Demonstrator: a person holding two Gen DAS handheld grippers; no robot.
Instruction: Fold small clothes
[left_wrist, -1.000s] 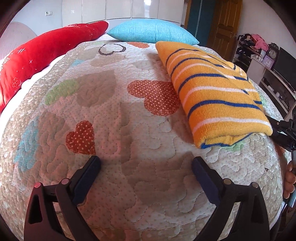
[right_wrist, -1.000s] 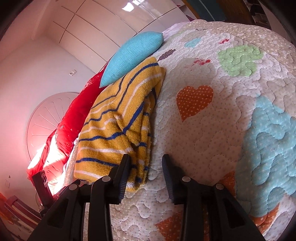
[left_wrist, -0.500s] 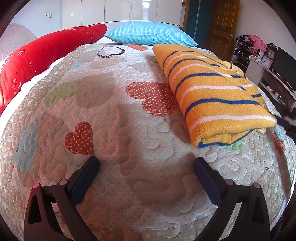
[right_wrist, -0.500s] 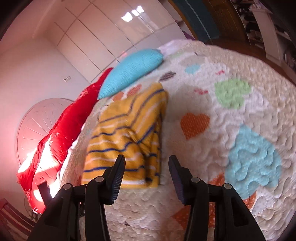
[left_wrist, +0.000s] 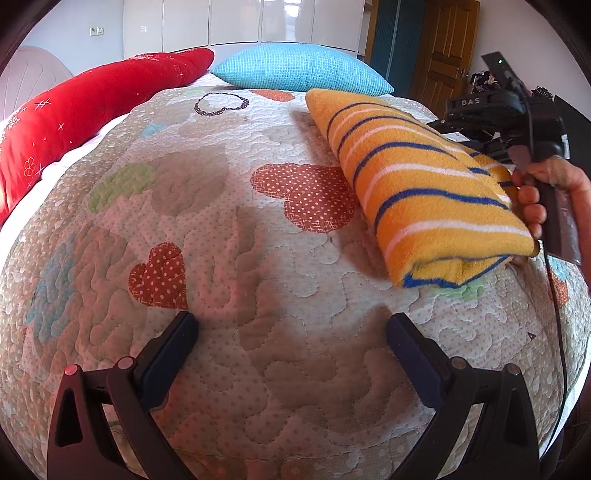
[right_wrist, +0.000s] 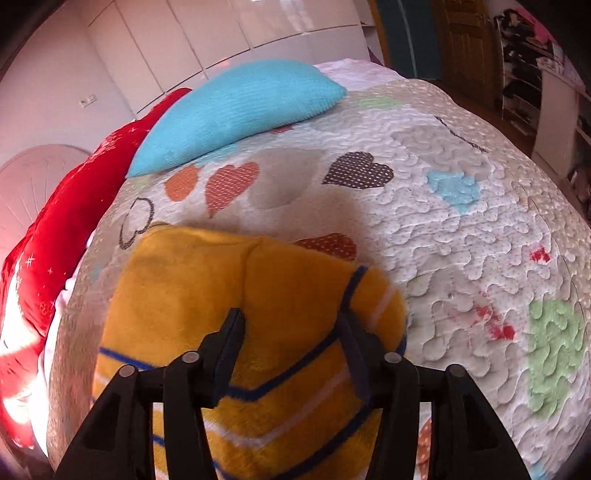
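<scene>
My right gripper (right_wrist: 291, 332) has swung from the quilt at the garment's side to directly over the folded orange striped garment (left_wrist: 424, 184), which now fills the view from 6 to 10 o'clock between and under the 2 fingers. A second ago those fingers framed the garment's near edge with bare quilt beneath; now the jaws stand apart and hold nothing, the cloth blurred below them. I cannot tell whether the tips touch it.

From my left wrist camera the garment lies at 2 o'clock on the heart-patterned quilt (left_wrist: 258, 258), a long folded bundle with its open blue-trimmed end toward me. It has kept its place and shape. My right hand (left_wrist: 546, 195) and its tool have come in at 3 o'clock, just beside the garment's far edge. My left gripper (left_wrist: 291, 332) hangs wide apart over bare quilt at 6 o'clock, well clear of the garment and gripping nothing; it has barely shifted.

I judge the lengthwise fold done, and the right tool is lining up either to press the bundle flat or to take an end for 1 more fold. The turquoise pillow (left_wrist: 299, 66) and red pillow (left_wrist: 85, 107) sit at 12 and 10 o'clock, out of the way.
</scene>
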